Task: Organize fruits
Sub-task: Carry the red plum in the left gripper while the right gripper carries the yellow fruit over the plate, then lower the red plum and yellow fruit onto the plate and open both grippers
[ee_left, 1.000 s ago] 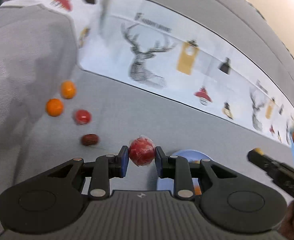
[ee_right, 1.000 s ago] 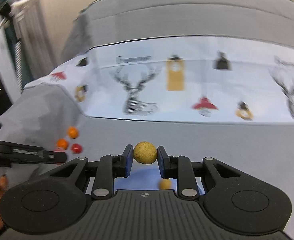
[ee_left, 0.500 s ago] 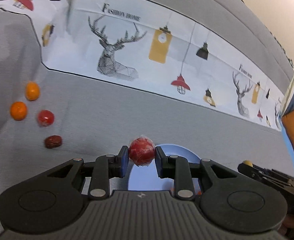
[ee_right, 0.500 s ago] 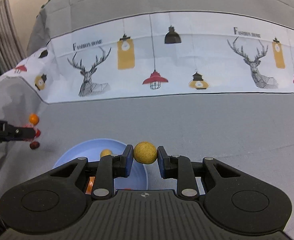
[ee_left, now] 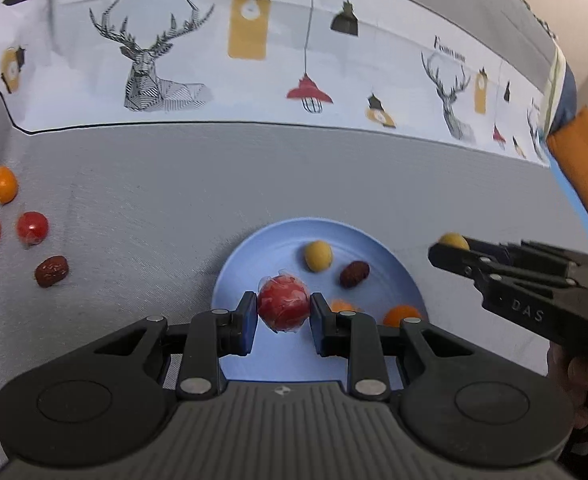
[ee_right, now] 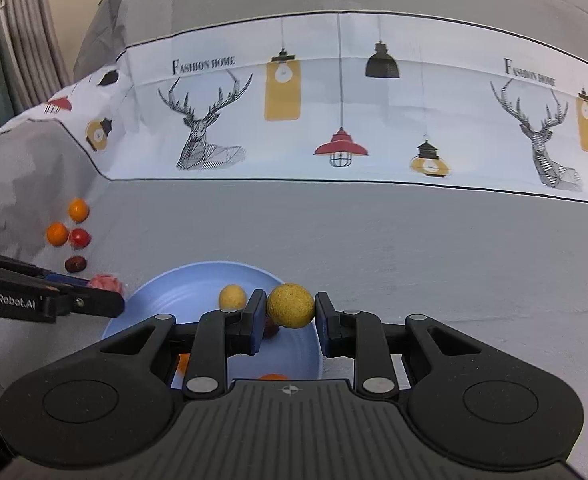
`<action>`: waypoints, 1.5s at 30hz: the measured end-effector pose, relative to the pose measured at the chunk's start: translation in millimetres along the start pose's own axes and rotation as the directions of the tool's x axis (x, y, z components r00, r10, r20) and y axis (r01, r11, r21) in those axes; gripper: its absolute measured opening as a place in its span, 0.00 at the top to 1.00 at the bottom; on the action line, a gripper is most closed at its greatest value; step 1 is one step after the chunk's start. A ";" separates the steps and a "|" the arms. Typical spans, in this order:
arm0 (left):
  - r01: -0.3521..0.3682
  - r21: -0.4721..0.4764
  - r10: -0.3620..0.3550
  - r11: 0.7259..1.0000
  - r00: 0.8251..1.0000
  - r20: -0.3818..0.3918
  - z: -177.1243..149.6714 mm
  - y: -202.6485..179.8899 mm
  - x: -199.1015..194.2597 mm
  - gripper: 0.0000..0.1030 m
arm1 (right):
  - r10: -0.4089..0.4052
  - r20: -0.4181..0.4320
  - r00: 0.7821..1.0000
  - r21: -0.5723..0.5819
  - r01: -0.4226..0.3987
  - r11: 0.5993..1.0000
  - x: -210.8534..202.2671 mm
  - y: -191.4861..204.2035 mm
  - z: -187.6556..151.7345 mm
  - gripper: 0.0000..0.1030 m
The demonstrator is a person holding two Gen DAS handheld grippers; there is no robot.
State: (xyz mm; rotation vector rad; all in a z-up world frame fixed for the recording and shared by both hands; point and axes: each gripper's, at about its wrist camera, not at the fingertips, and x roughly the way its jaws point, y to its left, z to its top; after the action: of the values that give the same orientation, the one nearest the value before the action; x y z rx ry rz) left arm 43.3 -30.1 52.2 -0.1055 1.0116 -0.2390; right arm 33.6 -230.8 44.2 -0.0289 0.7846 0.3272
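My left gripper (ee_left: 284,312) is shut on a red wrapped fruit (ee_left: 284,303) and holds it over the near left part of a blue plate (ee_left: 278,240). My right gripper (ee_right: 290,316) is shut on a round yellow fruit (ee_right: 290,305) above the plate's right side (ee_right: 182,284). On the plate lie a yellow fruit (ee_left: 317,255), a dark red date (ee_left: 354,274) and two orange fruits (ee_left: 401,315). The right gripper shows at the right in the left wrist view (ee_left: 449,246), the left gripper at the left in the right wrist view (ee_right: 106,288).
On the grey sheet to the left lie two orange fruits (ee_left: 2,184), a red fruit (ee_left: 32,227) and a dark date (ee_left: 51,271). A white band printed with deer and lamps (ee_left: 254,60) runs behind. An orange and blue cushion (ee_left: 585,168) lies at the far right.
Both grippers have moved in over the blue plate with their fruits held. The plate and its fruits now show more fully in both views.
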 end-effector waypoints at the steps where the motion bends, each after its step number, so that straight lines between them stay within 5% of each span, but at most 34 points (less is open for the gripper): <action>1: 0.000 0.004 0.000 1.000 1.000 -0.008 -0.1 -0.5 1.1 0.70 | 0.001 0.000 1.000 -0.005 -0.001 1.000 0.8 1.6 -0.3 0.73; 45: 0.022 0.064 -0.020 0.998 0.999 -0.045 2.5 -10.6 11.1 0.70 | 0.013 0.002 1.000 -0.069 -0.013 0.998 9.0 19.6 0.8 0.73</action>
State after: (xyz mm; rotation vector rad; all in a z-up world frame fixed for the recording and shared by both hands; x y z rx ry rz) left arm 49.4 -43.1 46.5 -0.0526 1.0460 -0.2938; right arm 34.3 -209.6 40.4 -0.0883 0.7715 0.3662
